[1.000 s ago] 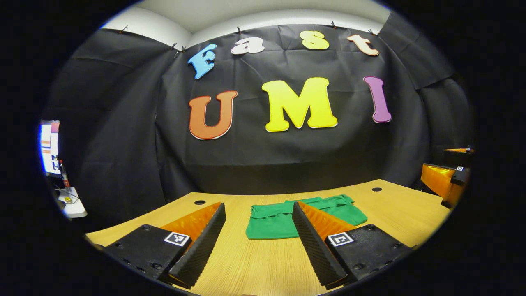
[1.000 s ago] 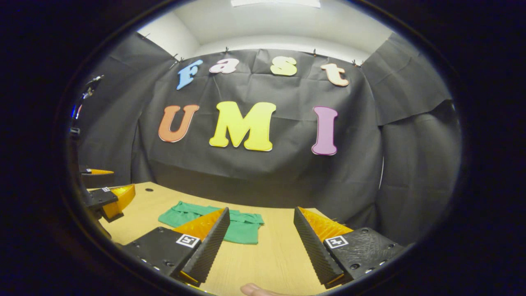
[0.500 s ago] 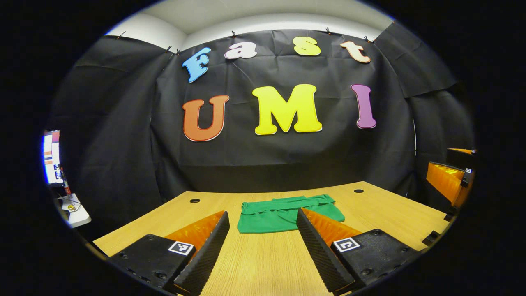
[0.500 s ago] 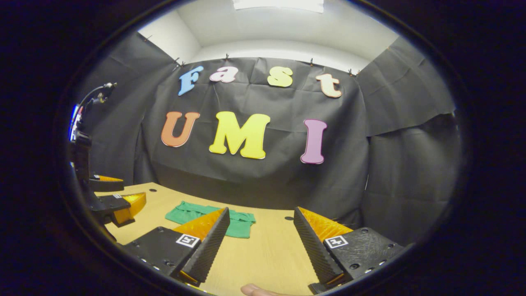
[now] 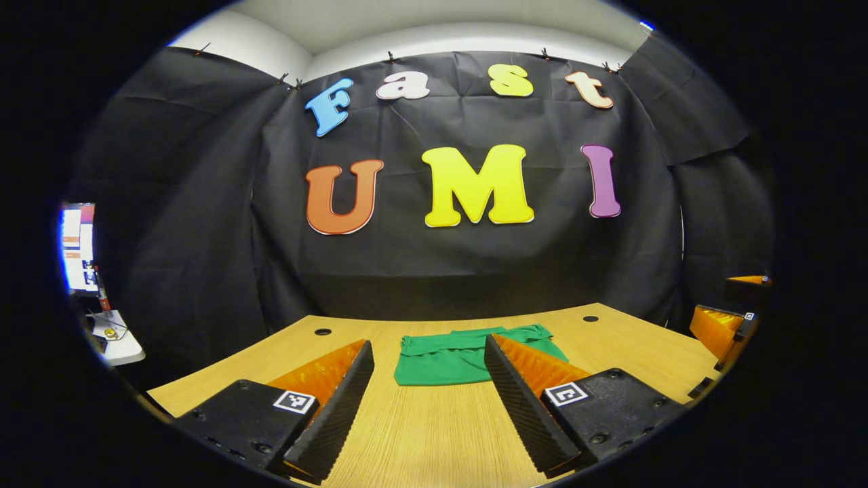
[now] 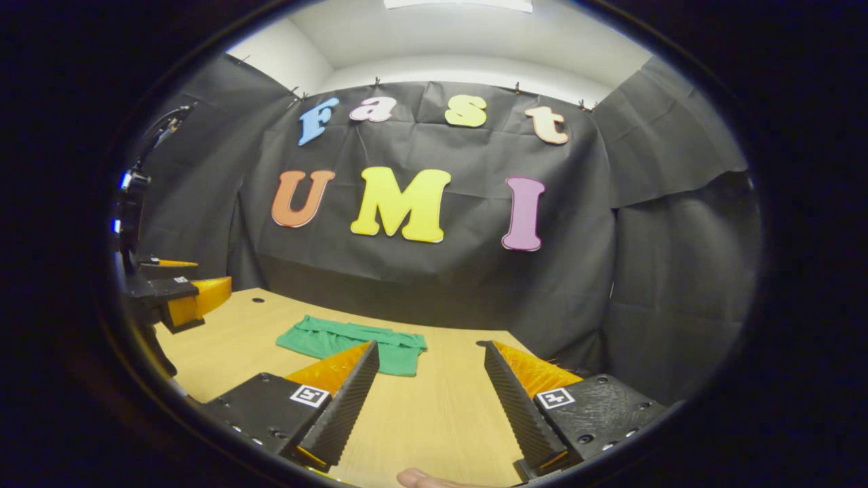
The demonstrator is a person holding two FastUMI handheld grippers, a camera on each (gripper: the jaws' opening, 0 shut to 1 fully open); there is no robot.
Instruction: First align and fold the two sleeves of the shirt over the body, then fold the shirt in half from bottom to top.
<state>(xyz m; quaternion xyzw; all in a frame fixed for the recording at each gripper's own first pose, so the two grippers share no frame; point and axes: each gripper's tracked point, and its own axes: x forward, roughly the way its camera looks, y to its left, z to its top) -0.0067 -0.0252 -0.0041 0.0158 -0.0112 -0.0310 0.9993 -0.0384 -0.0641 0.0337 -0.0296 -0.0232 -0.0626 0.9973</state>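
1. green shirt (image 5: 456, 356) lies folded up into a small bundle toward the far middle of the table (image 5: 434, 434), close to the black cloth wall.
2. left gripper (image 5: 426, 400) is spread wide with nothing in it, above the near table, well short of the shirt.
3. right gripper (image 6: 428, 400) is also spread and empty; shirt sits ahead to its left.
4. fingertip (image 6: 424, 480) pokes in at the bottom of the right gripper view.
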